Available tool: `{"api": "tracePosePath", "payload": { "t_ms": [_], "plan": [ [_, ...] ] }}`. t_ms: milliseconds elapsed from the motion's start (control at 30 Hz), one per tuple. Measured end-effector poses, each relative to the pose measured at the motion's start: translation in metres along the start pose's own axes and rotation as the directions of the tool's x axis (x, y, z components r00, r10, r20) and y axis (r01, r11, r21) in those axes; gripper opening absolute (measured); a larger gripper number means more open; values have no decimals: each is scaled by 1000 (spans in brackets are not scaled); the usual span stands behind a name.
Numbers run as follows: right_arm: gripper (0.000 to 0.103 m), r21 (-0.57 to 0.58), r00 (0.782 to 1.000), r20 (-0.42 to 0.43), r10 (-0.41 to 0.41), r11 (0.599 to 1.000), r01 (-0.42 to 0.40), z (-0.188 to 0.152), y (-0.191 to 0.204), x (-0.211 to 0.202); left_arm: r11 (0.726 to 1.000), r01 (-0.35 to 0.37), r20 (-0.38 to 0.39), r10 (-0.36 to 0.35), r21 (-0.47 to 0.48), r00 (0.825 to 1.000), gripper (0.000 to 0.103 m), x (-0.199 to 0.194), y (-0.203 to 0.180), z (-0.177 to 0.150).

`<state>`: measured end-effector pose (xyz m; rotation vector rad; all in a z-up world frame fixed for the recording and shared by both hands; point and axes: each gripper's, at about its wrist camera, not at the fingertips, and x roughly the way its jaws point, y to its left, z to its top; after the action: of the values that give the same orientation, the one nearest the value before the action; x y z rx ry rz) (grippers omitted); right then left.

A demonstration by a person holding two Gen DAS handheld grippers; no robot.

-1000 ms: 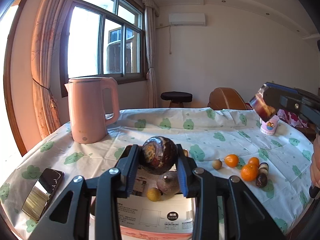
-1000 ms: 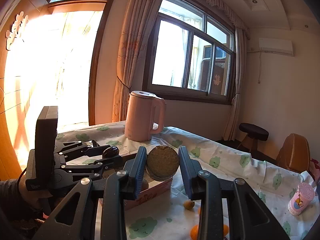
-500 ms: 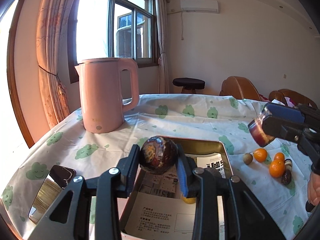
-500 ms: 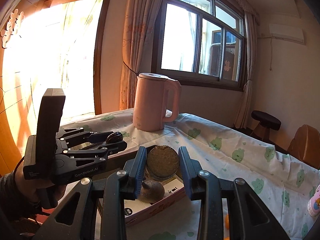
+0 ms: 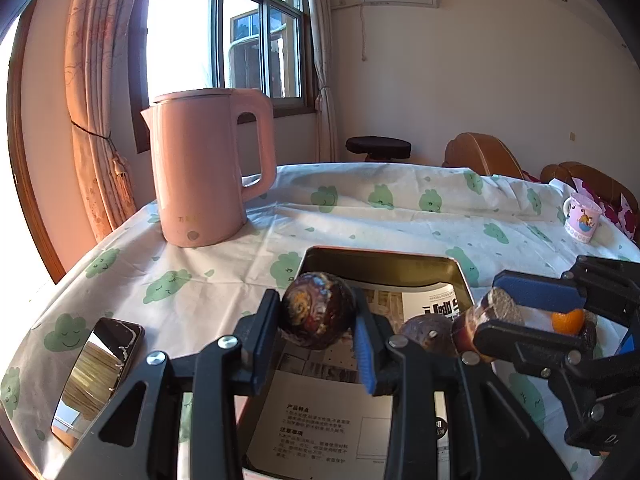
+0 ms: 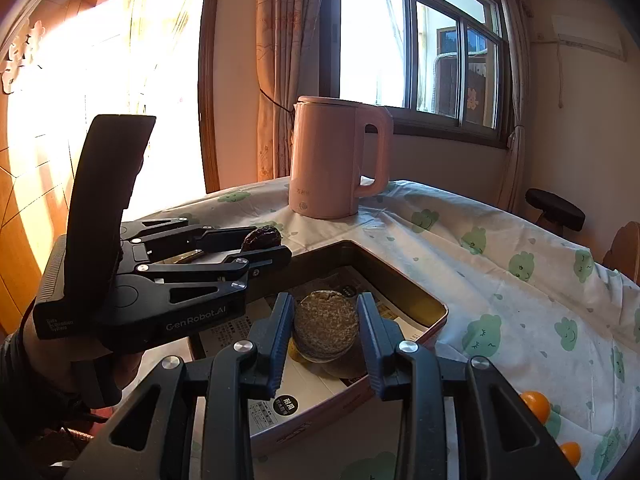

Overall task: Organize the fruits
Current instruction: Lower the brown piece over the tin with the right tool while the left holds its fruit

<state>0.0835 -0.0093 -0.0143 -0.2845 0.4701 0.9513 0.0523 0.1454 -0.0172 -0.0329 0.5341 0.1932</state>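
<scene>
Carrying two fruits to the tin, one per gripper.

Left wrist view: left gripper (image 5: 318,320) at lower centre, jaws clamped on a dark mottled round fruit (image 5: 318,310). It hangs over the near left part of the open tin box (image 5: 380,258), which sits mid-frame on the cloud-print tablecloth (image 5: 400,208). Printed paper (image 5: 320,428) lines the tin; one brownish fruit (image 5: 430,330) already lies inside at right. Right gripper (image 5: 490,316) comes in from the right edge, closed on a cut-ended brown fruit (image 5: 486,320), close over that lying fruit. An orange (image 5: 568,320) shows behind it, outside the tin. Pink kettle (image 5: 208,172) upper left, phone (image 5: 98,372) lower left, mug (image 5: 582,218) at right edge.

Right wrist view: right gripper (image 6: 326,330) at lower centre, pads pressed on the brown fruit (image 6: 326,326), its rough cut face toward the lens, over the tin's near corner (image 6: 436,320). Left gripper (image 6: 262,246) at mid-left, held by a hand (image 6: 60,364), dark fruit (image 6: 262,238) at its tips above the tin's far rim. More oranges (image 6: 534,404) at lower right on the cloth.

To do it well, I judge: lower each fruit until nearly on the paper before letting go, since round fruit will roll. Set the dark one on the bare paper at left, and shift the brown one off the lying fruit first. Keep the two tools apart; they are near each other over the tin.
</scene>
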Motion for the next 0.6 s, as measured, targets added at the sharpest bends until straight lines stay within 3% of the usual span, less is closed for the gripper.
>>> {"api": "tracePosePath", "payload": {
  "t_ms": [600],
  "plan": [
    [35, 3, 999, -47, 19, 1000, -18, -13, 6, 15, 1000, 3, -56, -3, 12, 998, 37, 16, -3, -9]
  ]
}}
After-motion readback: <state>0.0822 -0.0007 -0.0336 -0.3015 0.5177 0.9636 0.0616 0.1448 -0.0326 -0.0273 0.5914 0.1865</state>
